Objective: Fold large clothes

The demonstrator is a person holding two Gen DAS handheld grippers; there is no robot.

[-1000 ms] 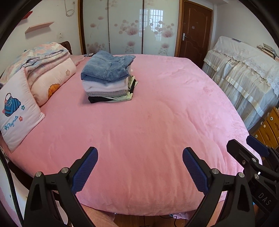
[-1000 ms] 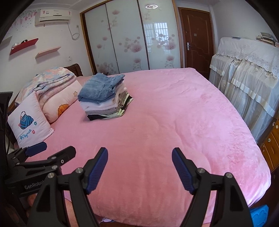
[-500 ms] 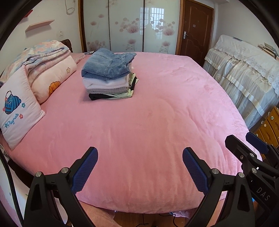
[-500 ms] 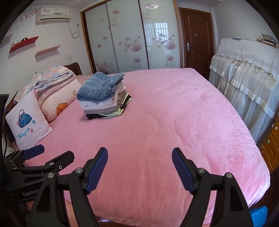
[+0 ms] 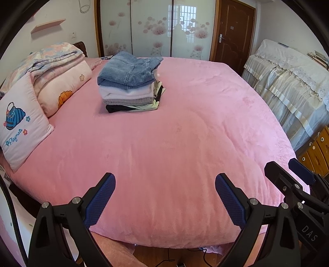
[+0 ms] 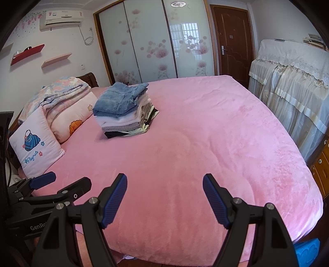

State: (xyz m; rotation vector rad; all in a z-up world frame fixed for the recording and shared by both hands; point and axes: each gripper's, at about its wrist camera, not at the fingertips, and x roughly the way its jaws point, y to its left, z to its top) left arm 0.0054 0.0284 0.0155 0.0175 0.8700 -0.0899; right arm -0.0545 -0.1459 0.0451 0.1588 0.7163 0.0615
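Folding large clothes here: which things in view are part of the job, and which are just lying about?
Part of the job:
- stack of folded clothes, jeans on top
- pink bed, the work surface
- left gripper and right gripper, both open, holding nothing

Just lying about:
- pillows
- folded quilt
- wardrobe
- door
- covered furniture

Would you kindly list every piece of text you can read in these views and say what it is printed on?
"Playmate": on the pink pillow with the blue bag picture.
"DAS": on the right gripper body.
"GenRo", cut off: on the left gripper body.
Air conditioner label: too small to read.
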